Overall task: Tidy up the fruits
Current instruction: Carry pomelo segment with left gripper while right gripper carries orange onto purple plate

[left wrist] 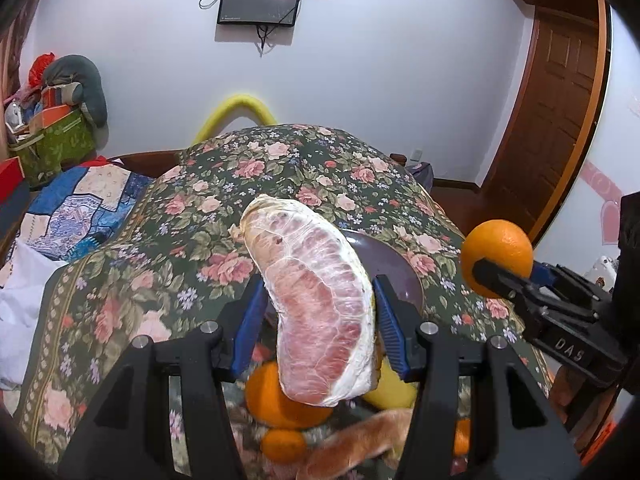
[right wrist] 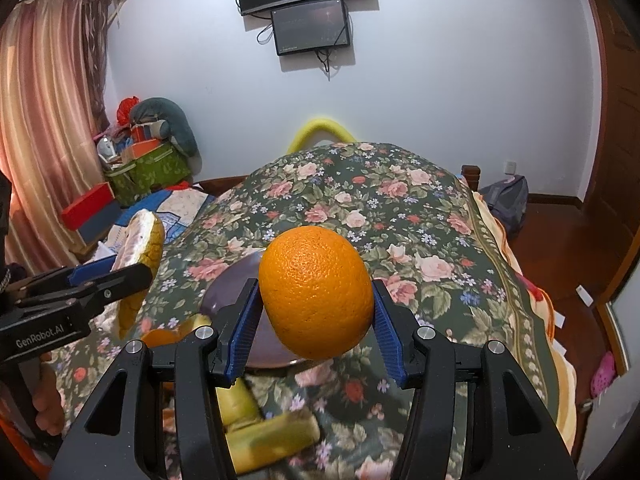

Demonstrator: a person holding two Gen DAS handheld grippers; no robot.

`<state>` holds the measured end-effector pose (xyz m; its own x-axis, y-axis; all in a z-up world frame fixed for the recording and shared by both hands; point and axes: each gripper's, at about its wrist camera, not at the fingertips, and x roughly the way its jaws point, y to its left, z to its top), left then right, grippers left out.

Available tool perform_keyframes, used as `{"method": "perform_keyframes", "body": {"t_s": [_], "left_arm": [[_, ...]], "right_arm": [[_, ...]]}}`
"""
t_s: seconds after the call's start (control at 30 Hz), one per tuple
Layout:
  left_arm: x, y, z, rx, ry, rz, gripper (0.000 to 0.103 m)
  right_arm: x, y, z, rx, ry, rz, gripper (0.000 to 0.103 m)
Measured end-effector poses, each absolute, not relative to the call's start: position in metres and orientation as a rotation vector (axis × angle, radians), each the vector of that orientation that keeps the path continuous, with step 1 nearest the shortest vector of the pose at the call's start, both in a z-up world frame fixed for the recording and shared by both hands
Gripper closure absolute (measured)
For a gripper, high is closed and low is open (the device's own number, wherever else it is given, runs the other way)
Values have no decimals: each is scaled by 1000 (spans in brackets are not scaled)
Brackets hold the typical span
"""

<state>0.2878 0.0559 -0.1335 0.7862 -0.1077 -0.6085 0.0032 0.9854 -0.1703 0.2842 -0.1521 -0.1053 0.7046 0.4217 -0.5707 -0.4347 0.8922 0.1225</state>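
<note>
My left gripper [left wrist: 320, 312] is shut on a large peeled pomelo wedge [left wrist: 316, 304], pink flesh with white pith, held above the floral cloth. It also shows at the left of the right wrist view [right wrist: 138, 248]. My right gripper [right wrist: 316, 312] is shut on a big orange [right wrist: 316, 292], held above a dark purple plate [right wrist: 228, 292]. The orange shows at the right of the left wrist view [left wrist: 498, 258]. The plate [left wrist: 392, 264] lies behind the wedge there. Below the left gripper lie two oranges [left wrist: 280, 404] and a yellow fruit [left wrist: 390, 390].
A floral cloth [right wrist: 400, 220] covers the table. Pomelo peel pieces [right wrist: 264, 436] lie near the front edge. Boxes and bags [right wrist: 148, 160] pile at the back left. A wooden door [left wrist: 560, 120] stands at the right. Screens [right wrist: 308, 4] hang on the wall.
</note>
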Motion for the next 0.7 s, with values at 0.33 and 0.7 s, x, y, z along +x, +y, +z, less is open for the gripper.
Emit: {"method": "perform_keyframes", "body": {"t_s": [0.33, 0.7], "left_arm": [[340, 58, -150, -180, 732, -86, 50], [392, 53, -184, -156, 875, -87, 50]], "right_arm": [[322, -137, -126, -68, 701, 483, 53], [349, -126, -152, -107, 817, 512, 53]]}}
